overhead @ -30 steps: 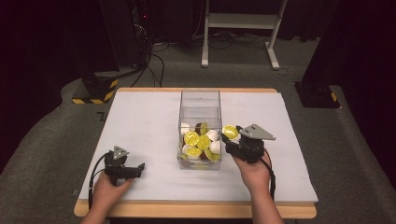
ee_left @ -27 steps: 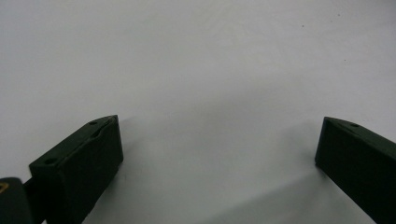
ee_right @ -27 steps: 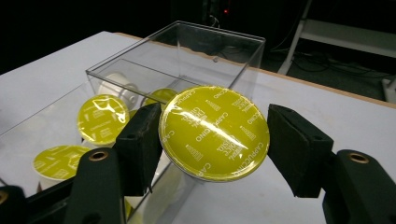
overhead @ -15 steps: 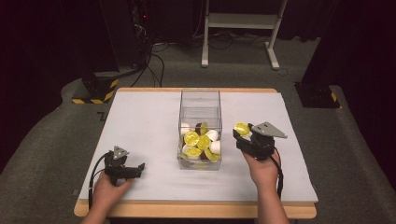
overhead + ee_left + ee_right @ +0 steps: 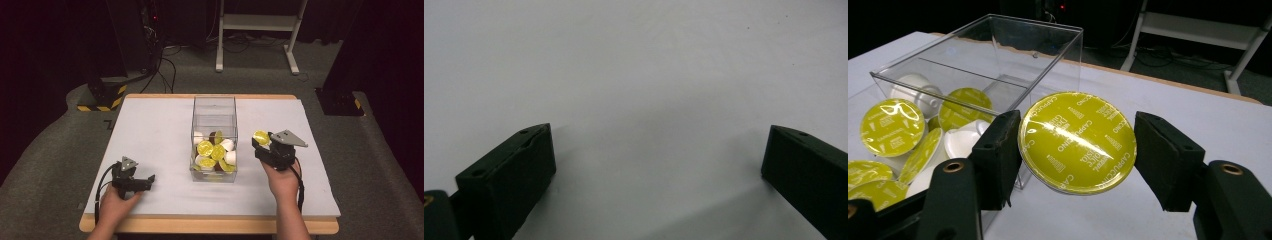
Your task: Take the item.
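Note:
A clear plastic box (image 5: 214, 107) stands mid-table with several white coffee capsules (image 5: 205, 148) with yellow foil lids inside (image 5: 893, 127). My right gripper (image 5: 260, 142) is to the right of the box, above the table, shut on one capsule with a yellow lid (image 5: 1077, 141) (image 5: 261, 137); the lid faces the camera between the two black jaws. My left gripper (image 5: 148, 179) rests low at the front left of the table, open, with bare white surface between its fingers (image 5: 511, 172).
The white table top (image 5: 150, 130) has free room on both sides of the box. Its wooden front edge (image 5: 200, 224) runs along the bottom. Beyond the table are a white rack leg (image 5: 220, 60) and cables on the dark floor.
My right gripper has carried the yellow-lidded capsule up and rightward, away from the box's side. The left gripper has stayed still.

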### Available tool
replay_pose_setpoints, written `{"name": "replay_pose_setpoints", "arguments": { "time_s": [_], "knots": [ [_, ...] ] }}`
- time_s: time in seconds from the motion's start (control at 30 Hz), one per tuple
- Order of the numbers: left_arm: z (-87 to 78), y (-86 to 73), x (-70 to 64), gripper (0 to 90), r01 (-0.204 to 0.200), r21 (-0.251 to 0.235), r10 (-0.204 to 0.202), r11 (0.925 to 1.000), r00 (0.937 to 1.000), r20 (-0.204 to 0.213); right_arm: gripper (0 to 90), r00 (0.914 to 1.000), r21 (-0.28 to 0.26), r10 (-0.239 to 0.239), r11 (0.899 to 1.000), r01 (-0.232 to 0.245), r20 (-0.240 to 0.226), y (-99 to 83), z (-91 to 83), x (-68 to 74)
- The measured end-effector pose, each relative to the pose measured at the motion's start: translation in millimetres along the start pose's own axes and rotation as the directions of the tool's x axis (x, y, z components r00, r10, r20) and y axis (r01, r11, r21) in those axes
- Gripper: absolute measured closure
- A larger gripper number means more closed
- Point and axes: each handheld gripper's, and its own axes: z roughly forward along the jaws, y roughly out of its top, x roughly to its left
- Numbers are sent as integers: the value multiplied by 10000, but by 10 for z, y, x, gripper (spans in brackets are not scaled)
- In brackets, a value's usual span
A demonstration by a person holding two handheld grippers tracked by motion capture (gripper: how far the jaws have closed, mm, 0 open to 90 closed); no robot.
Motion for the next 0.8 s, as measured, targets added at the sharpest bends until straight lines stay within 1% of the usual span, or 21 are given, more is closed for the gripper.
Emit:
{"name": "replay_pose_setpoints", "arguments": {
  "time_s": [0.07,0.13,0.2,0.23,0.3,0.37,0.43,0.53,0.63,0.8],
  "knots": [
    [1,-1,-2,11,32,-18,-32,10000,10000,1,381,10000,10,-18,10000,18,37,-3,9,-4],
    [1,-1,-2,11,29,-14,-29,10000,10000,0,381,9999,79,98,9999,-99,95,-24,44,-34],
    [1,-2,-4,11,54,-23,-54,10000,10000,1,381,9998,114,91,9999,-93,204,-43,66,-53],
    [0,-1,-1,11,0,-11,0,10000,10000,-3,381,9996,157,94,9998,-99,274,-54,85,-65],
    [2,-2,-5,11,66,-34,-66,10000,10000,-2,381,9990,209,92,9997,-101,431,-78,120,-91],
    [0,-1,-2,11,22,-15,-22,10000,10000,-3,380,9984,269,111,9996,-126,546,-106,159,-117],
    [1,-1,-2,11,35,-17,-35,10000,10000,-1,381,9976,400,152,9990,-179,677,-138,220,-159],
    [-1,-1,1,11,-10,9,10,10000,10000,-3,381,9955,603,90,9981,-147,943,-171,302,-205],
    [2,-3,-7,11,82,-46,-82,10000,10000,-2,381,9948,737,80,9972,-156,1015,-192,378,-247],
    [2,-3,-8,12,96,-51,-96,9999,10000,-5,381,9943,1064,178,9939,-290,1054,-238,510,-300]
  ]
}}
